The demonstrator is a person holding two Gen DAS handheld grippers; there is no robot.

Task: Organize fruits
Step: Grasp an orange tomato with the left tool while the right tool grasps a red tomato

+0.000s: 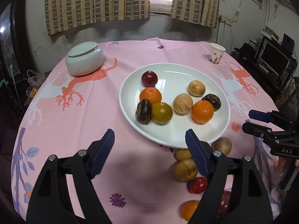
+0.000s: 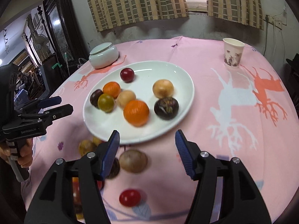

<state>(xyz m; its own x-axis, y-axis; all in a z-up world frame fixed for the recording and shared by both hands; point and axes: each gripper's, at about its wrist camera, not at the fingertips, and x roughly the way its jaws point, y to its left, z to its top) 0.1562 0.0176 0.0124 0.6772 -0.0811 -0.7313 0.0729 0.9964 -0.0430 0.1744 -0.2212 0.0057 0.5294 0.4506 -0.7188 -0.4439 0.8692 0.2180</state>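
A white plate on the pink cloth holds several fruits: two oranges, tan round fruits, dark purple ones, a red plum and a green-yellow fruit. More fruits lie on the cloth in front of the plate: tan ones, a red one and an orange. My left gripper is open and empty near the plate's front edge. My right gripper is open and empty above the loose fruits.
A pale lidded jar stands at the back left. A paper cup stands at the back right. The round table's edge curves close on both sides. Furniture stands beyond it.
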